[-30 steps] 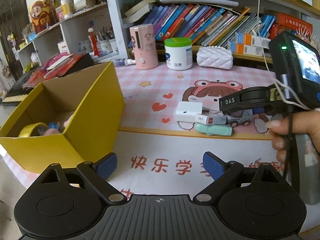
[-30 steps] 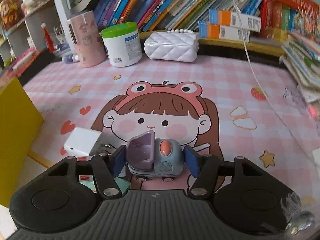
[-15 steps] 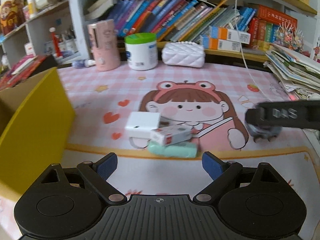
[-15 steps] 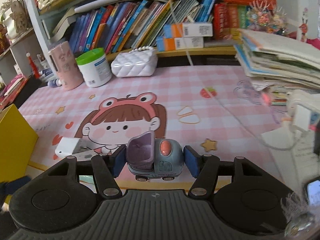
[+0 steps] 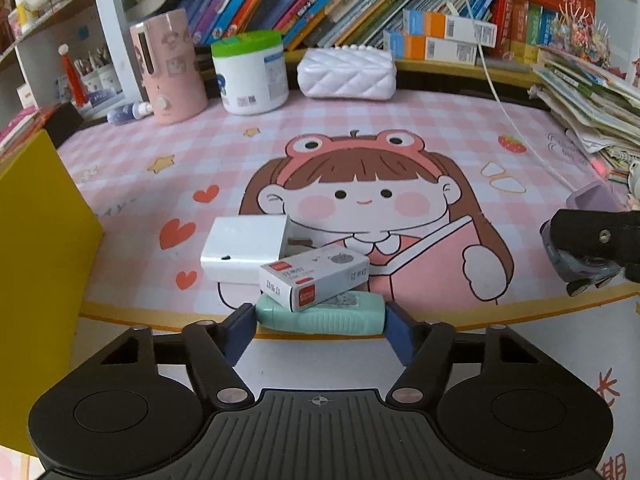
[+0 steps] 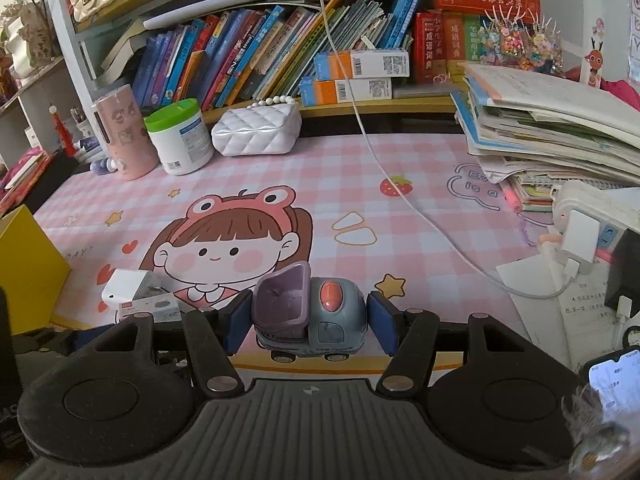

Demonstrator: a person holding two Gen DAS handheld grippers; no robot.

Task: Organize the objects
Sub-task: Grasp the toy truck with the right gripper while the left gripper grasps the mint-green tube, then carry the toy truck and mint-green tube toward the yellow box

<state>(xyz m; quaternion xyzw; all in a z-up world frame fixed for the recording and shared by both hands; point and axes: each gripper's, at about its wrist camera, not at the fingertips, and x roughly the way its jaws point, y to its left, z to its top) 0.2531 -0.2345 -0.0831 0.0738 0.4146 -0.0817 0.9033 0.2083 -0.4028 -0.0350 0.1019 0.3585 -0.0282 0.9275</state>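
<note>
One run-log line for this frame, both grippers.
left gripper: closing around mint case, staple box on top | right gripper: shut on toy truck

The left gripper has come away from the yellow box, which filled the left half of its view a second ago and now shows only as a wall at the left edge. It has dropped in close to the small pile near the front of the desk mat, and its jaws have just been closing: the blue pads now sit at either end of the mint-green case, touching or nearly so. The right gripper, closed on the toy truck, has carried it up and rightward off the mat, away from the white charger.
</note>
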